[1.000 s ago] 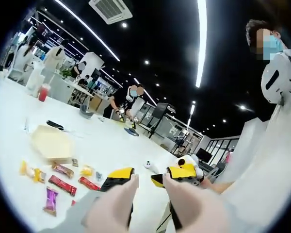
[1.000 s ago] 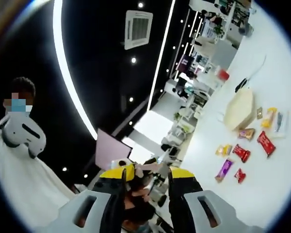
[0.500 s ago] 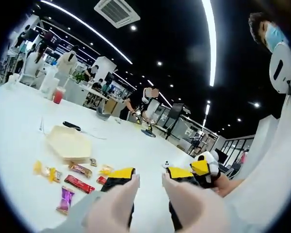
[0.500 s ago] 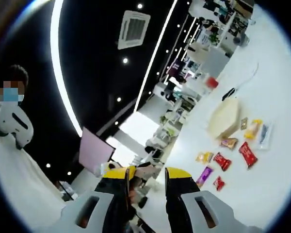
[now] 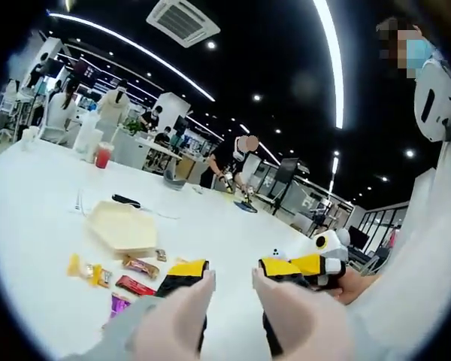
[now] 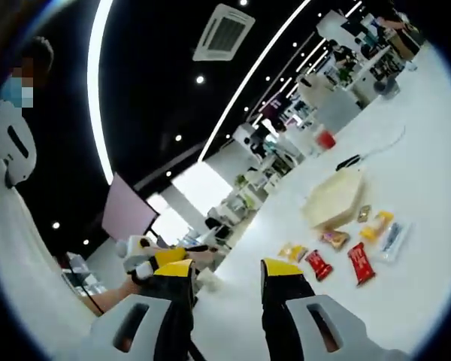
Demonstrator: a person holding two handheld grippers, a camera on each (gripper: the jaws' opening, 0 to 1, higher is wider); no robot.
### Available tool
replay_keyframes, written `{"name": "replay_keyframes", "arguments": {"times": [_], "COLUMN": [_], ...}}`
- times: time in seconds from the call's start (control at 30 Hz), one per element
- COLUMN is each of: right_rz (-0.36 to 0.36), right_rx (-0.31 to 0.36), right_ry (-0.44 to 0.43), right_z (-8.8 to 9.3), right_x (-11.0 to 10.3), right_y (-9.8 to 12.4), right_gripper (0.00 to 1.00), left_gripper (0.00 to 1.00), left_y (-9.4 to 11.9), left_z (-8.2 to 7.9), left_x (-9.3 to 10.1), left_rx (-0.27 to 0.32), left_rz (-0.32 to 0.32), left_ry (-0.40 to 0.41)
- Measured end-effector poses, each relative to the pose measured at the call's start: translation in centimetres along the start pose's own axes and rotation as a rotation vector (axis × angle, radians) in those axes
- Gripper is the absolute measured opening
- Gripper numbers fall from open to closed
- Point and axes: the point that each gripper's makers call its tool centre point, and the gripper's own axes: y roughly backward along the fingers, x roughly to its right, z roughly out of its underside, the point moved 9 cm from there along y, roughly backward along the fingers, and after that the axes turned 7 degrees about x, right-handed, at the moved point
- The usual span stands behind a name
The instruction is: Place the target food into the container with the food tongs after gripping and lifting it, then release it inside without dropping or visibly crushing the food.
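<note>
1. Here, in the left gripper view, the left tongs (image 5: 233, 280) rise from the bottom edge with their yellow-and-black tips spread apart, a clear gap between them and nothing held.
2. Beyond them lies a wide white bench (image 5: 30, 218) carrying a pale hexagonal container (image 5: 122, 229) that lies flat and looks empty.
3. Just beside the container, on the side nearer the camera, lie wrapped snacks — a yellow packet (image 5: 86, 270), a brown-red bar (image 5: 140, 265), a red bar (image 5: 134, 285) and a purple packet (image 5: 119, 304), partly hidden behind the left tongs.
4. A black-handled tool (image 5: 128, 201) lies on the bench beyond the container, and a red cup (image 5: 103, 155) stands farther back.
5. At the right of this view the right tongs (image 5: 304, 265) come in, held in a hand.
6. In the right gripper view, the right tongs (image 6: 224, 272) also stand spread and empty, above the bench and well apart from the food.
7. The container (image 6: 332, 198) shows here too, with the snacks (image 6: 338, 252) strung along its near side — all of them on the bench, none inside it.
8. People stand at desks in the background.
</note>
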Motion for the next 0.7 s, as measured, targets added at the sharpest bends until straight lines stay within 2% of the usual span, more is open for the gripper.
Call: {"name": "replay_keyframes", "arguments": {"times": [0.03,0.1,0.2,0.37,0.4,0.47,0.5,0.7], "right_rz": [-0.010,-0.028,-0.051,-0.084,-0.093,-0.115,-0.102,-0.110], "right_rx": [0.002,-0.007,-0.043,-0.070,-0.075,-0.076,-0.105,-0.125], "right_ry": [0.004,0.021,0.063,0.088,0.093,0.157,0.180,0.184], "right_z": [-0.1,-0.1,0.1,0.2,0.3,0.6,0.9,1.3], "right_x": [0.1,0.5,0.9,1.1,1.1,1.1,1.3,0.6], "right_y": [0.0,-0.3,-0.8,-1.2,-1.2,-1.3,-1.3,-1.4], "right_gripper": [0.35,0.36,0.40,0.50,0.50,0.47,0.46,0.49], "left_gripper": [0.25,0.25,0.25,0.25,0.25,0.25,0.25,0.25], "left_y": [-0.1,-0.4,-0.7,-1.0,-1.0,-1.0,-0.8,-0.1], "left_z": [-0.1,0.0,0.1,0.0,0.1,0.3,0.4,0.6], "left_x": [0.0,-0.2,-0.3,0.3,0.6,0.7,0.8,1.3], "left_rx": [-0.001,-0.005,0.001,0.034,0.041,0.040,0.036,0.029], "left_rz": [-0.010,-0.043,-0.078,-0.142,-0.155,-0.176,-0.200,-0.253], "left_ry": [0.004,-0.042,-0.066,-0.068,-0.074,-0.068,-0.058,-0.048]}}
